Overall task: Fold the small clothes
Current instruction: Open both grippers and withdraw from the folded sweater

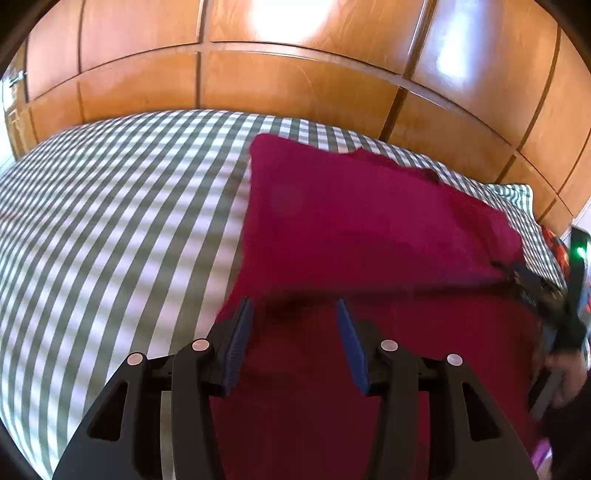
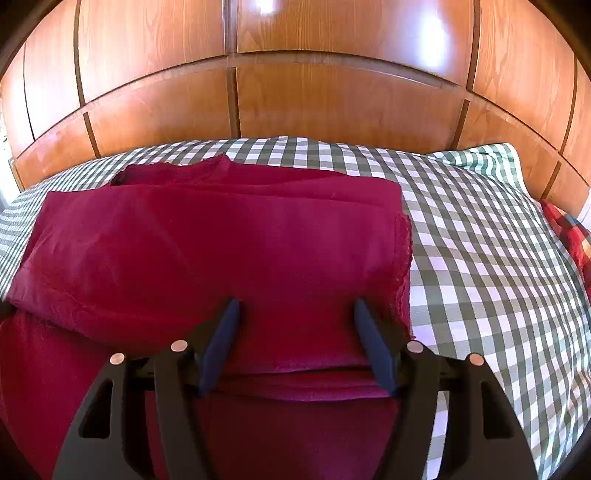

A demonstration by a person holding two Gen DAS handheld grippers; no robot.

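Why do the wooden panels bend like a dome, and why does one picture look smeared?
Left wrist view: motion blur smears the checked sheet and red cloth; glare whitens the wood panels. Right wrist view: sharper, the checks crisp, with glare spots on the panels. The fisheye lens bows straight lines in both.

My folded crimson cloth garment (image 2: 207, 251) lies on the green-and-white checked bedsheet (image 2: 480, 258), with the wooden panelled wardrobe (image 2: 295, 92) behind.
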